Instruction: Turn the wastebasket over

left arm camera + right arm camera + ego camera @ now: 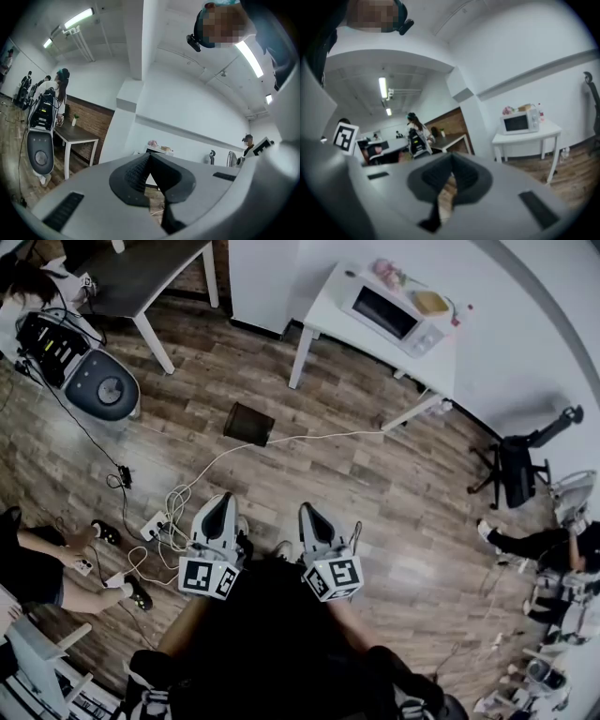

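Observation:
The wastebasket (248, 423) is a dark, square mesh bin standing on the wooden floor, well ahead of both grippers. In the head view my left gripper (223, 499) and right gripper (308, 510) are held side by side close to my body, both aimed toward the bin and far short of it. Both are shut with nothing between the jaws. In the left gripper view my left gripper (149, 157) shows its dark pads meeting, with only floor and a cable below. In the right gripper view my right gripper (451, 160) is likewise shut. Neither gripper view shows the bin.
A white cable (309, 438) runs past the bin to a power strip (155, 524). Behind stand a white table (328, 306) with a microwave (389, 313), a dark table (150, 277) and a grey machine (103, 385). A seated person (37, 568) is left, an office chair (516, 465) right.

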Motion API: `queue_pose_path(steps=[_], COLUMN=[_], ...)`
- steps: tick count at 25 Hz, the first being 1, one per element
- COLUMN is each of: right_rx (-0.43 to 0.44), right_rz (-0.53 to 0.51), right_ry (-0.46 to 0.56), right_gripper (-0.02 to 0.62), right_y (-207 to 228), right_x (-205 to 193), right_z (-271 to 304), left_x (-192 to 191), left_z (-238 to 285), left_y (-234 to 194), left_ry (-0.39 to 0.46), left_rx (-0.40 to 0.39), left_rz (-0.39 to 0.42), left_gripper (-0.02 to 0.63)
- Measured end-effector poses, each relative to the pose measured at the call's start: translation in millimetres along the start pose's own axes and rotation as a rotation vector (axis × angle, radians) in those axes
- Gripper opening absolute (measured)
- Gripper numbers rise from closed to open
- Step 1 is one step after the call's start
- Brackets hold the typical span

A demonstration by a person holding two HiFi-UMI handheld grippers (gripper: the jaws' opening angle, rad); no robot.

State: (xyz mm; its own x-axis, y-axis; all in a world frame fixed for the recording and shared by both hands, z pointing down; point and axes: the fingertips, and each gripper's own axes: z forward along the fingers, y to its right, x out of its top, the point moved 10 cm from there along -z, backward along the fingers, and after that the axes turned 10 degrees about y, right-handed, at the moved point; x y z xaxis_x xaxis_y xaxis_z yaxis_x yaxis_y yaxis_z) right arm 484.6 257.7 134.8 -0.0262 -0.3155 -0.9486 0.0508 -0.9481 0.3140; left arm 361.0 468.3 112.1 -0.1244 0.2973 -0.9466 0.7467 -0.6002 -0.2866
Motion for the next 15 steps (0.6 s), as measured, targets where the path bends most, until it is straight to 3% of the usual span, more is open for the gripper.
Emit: queue_pose_path(steps=[15], right_rx=[-0.053], right_rz=[0.010], right_ry=[0.011], right_gripper=[0.032], right_y=[-21], right_x=[-5], right_z=[42], left_x=[2], left_z=[19], left_y=[-57], left_ry=[-0.034], left_rx=[-0.009], left_rz=[-0.042], left_gripper=[0.034])
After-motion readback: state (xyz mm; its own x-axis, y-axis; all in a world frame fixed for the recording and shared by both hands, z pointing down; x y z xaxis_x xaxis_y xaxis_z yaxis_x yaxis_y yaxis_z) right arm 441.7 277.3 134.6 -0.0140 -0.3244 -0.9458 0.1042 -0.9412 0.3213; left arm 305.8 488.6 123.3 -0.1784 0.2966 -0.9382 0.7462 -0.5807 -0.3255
